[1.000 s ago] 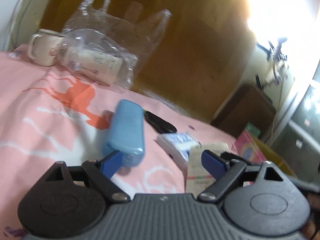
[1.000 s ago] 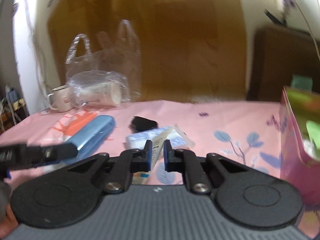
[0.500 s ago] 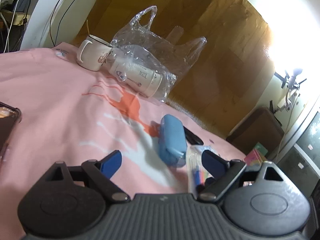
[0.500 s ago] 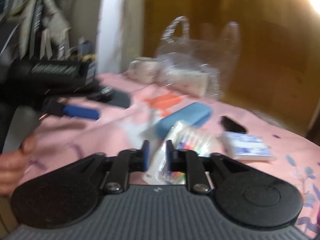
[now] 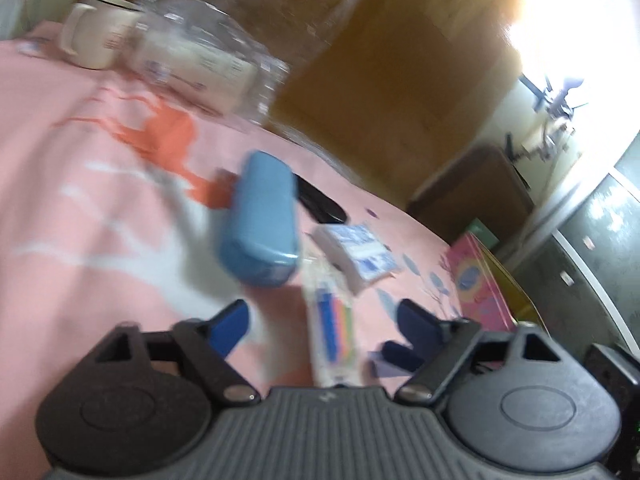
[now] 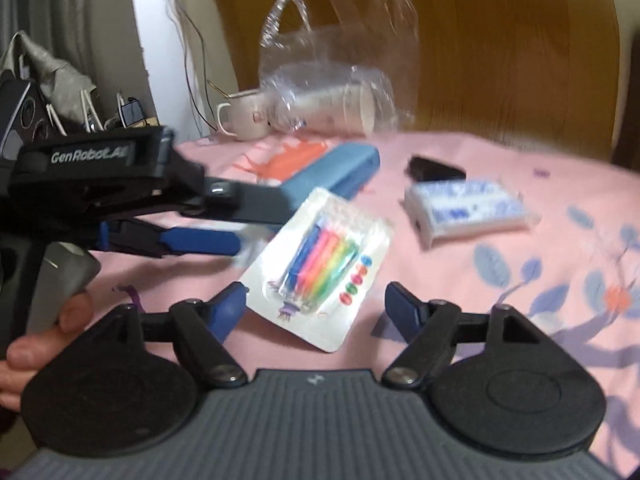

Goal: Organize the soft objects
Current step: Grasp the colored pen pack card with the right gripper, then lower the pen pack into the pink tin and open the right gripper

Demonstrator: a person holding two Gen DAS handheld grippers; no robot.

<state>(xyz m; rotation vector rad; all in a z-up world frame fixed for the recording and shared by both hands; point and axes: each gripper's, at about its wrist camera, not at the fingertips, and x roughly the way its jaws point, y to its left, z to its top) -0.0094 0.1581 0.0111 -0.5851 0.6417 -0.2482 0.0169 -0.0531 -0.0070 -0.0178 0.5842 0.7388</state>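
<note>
Both claws stand wide open and hold nothing. In the right wrist view the right gripper [image 6: 316,304] hangs over a flat white packet of coloured pens [image 6: 320,268] that lies on the pink cloth [image 6: 500,292], its near end between the spread blue fingers; whether either finger touches it cannot be told. The left gripper [image 6: 240,224] reaches in from the left side of that view, fingers apart, its blue tip just beside the packet's far left edge, with the person's left hand [image 6: 36,344] around its handle. In the left wrist view the left gripper [image 5: 324,320] has the same packet of coloured pens [image 5: 330,328] lying lengthwise in the gap between its fingers, blurred. Beyond the packet lies a blue case [image 5: 262,232], close to it, with a small black object [image 5: 318,204] just behind the case. To the right of the case rests a white and blue tissue pack [image 5: 354,252], near the packet but apart from it. Farther back a clear plastic bag [image 5: 224,52] holds a white cup lying on its side, and a white mug [image 5: 96,32] stands upright just beside the bag. A pink box [image 5: 480,284] sits at the right edge of the cloth
</note>
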